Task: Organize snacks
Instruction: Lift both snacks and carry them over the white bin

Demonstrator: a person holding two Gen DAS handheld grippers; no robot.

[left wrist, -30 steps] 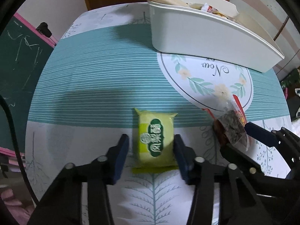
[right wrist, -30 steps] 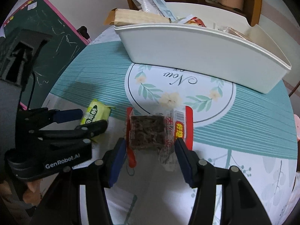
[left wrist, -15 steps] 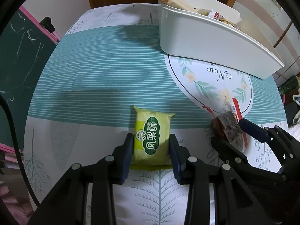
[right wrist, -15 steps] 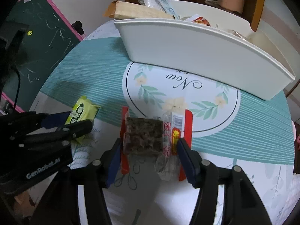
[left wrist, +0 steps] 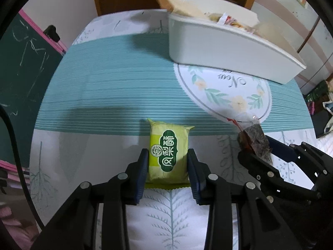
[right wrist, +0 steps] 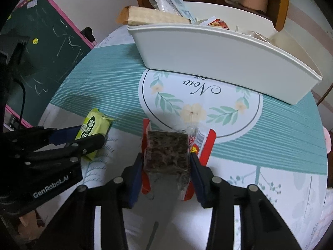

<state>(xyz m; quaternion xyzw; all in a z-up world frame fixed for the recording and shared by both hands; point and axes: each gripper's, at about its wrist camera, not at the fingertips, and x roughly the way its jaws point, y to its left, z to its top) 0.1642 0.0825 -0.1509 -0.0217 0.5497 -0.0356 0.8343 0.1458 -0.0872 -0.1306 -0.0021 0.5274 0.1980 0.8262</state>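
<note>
From your left wrist, your left tongs (left wrist: 168,162) are clamped on the green snack packet (left wrist: 168,152), which lies on the bench (left wrist: 104,87) near its front edge. The white bin (left wrist: 224,48) of snacks stands at the far side.

From your right wrist, your right tongs (right wrist: 166,164) have just closed and now pinch the dark snack in its red-edged wrapper (right wrist: 166,154), just in front of the round flower print (right wrist: 199,102).

"GenRobot.AI" in white on the left gripper (right wrist: 89,139) body — "Now" in script on the tablecloth (right wrist: 208,91) medallion.
</note>
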